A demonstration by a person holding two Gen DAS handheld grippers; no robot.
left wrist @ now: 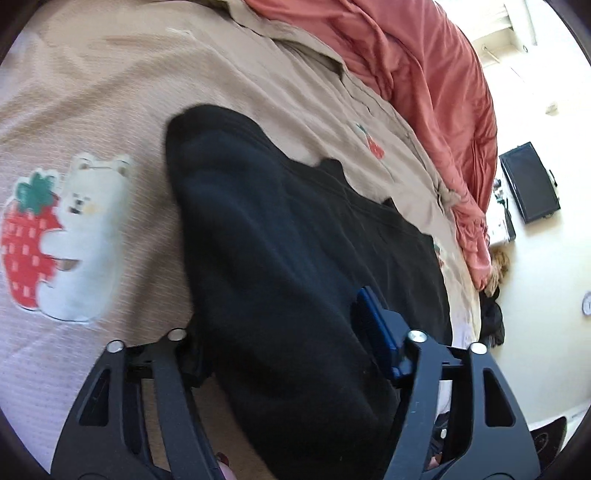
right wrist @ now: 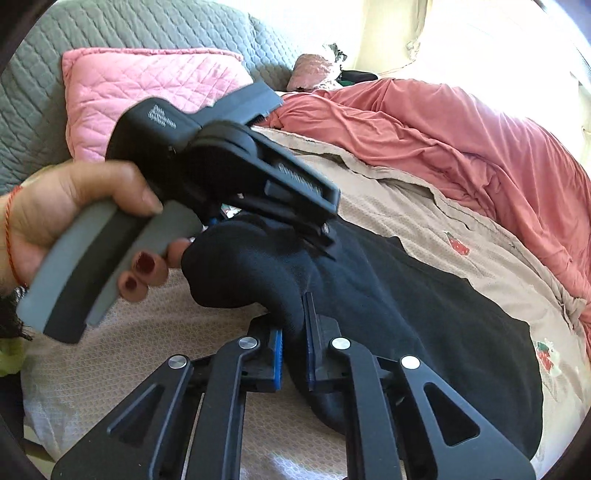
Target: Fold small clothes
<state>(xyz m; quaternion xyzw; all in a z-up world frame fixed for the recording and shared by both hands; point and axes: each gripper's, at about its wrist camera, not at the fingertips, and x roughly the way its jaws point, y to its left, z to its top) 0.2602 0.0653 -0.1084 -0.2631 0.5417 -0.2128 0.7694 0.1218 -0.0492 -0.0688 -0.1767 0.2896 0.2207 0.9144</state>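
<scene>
A black garment (left wrist: 295,236) lies on a beige bedspread (left wrist: 110,92) with strawberry-and-bear prints. My left gripper (left wrist: 284,343) is shut on a thick fold of the black garment; only its right blue pad (left wrist: 373,321) shows, the left one is buried in cloth. In the right wrist view my right gripper (right wrist: 293,343) is shut on an edge of the same black garment (right wrist: 424,314), lifted off the bed. The left gripper's body (right wrist: 207,166), held by a hand, holds the cloth just beyond it.
A rumpled coral-red duvet (left wrist: 424,74) lies along the far side of the bed (right wrist: 461,140). A pink quilted pillow (right wrist: 147,88) leans on a grey headboard (right wrist: 110,26). A dark monitor (left wrist: 528,181) stands off the bed.
</scene>
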